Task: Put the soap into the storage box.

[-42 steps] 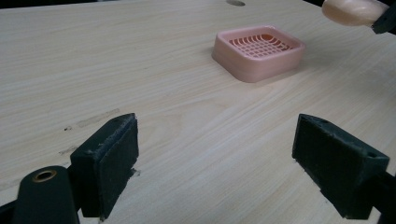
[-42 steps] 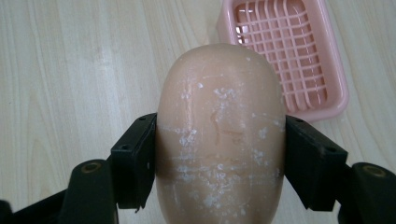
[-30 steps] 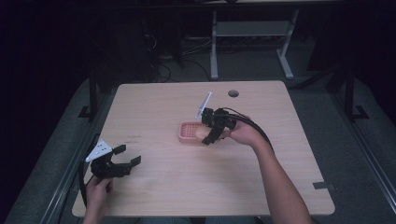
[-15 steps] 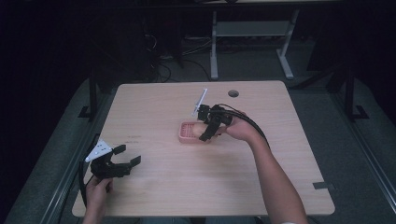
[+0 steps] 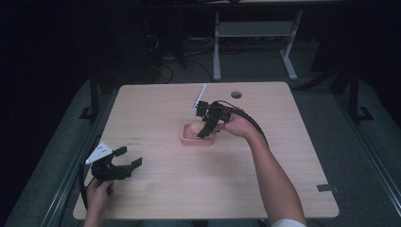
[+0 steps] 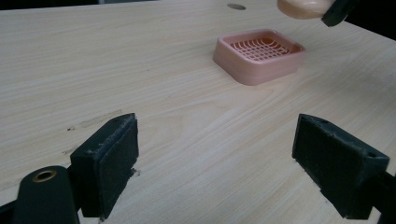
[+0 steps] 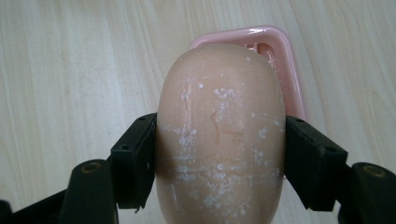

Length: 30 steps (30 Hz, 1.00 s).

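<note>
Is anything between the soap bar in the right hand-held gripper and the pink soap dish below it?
Nothing visible. The right hand-held gripper holds the soap bar over the pink soap dish, whose slatted tray shows nothing lying in it. The left hand-held gripper sits open, far off near the table's edge.

I counted one bar of soap, peach-coloured and flecked with white. I counted one pink soap dish with a slatted bottom. There were two hand-held grippers: the left hand-held gripper and the right hand-held gripper, each with two black jaws. I saw one table, with one round hole near its far edge. Two forearms came in from the near side.
</note>
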Available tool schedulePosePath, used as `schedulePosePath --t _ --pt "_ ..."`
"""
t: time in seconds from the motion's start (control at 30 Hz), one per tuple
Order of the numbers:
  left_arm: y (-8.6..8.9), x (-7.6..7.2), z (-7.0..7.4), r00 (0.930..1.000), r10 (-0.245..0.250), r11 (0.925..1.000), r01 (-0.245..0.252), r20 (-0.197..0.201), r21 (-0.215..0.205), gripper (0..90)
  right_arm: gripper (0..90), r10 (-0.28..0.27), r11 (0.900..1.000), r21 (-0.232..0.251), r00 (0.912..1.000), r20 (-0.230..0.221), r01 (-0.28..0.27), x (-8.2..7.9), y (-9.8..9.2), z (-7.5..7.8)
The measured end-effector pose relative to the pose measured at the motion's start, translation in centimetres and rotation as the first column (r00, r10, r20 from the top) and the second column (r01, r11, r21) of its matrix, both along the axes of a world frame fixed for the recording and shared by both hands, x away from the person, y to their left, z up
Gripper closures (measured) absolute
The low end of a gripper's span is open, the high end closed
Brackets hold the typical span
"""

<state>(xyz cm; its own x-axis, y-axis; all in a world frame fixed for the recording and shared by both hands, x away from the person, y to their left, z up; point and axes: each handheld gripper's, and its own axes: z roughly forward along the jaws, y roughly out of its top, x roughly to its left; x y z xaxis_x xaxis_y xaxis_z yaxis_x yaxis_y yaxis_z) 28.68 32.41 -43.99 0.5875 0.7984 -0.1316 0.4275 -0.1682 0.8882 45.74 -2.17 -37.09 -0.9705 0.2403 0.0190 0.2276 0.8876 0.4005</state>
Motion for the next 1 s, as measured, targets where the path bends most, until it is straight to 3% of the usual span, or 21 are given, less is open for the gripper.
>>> schedulePosePath --t 0.27,1.0 --pt "0.0 0.0 0.0 1.0 0.001 1.0 -0.001 -0.001 -0.004 14.3 31.9 -0.006 1.0 -0.015 0.9999 0.01 0.007 1.0 0.8 -0.1" --pt "0.1 0.0 0.0 1.0 0.001 1.0 -0.001 -0.003 -0.007 14.2 31.8 -0.024 0.999 -0.049 0.9985 -0.049 0.021 2.6 2.3 -3.0"
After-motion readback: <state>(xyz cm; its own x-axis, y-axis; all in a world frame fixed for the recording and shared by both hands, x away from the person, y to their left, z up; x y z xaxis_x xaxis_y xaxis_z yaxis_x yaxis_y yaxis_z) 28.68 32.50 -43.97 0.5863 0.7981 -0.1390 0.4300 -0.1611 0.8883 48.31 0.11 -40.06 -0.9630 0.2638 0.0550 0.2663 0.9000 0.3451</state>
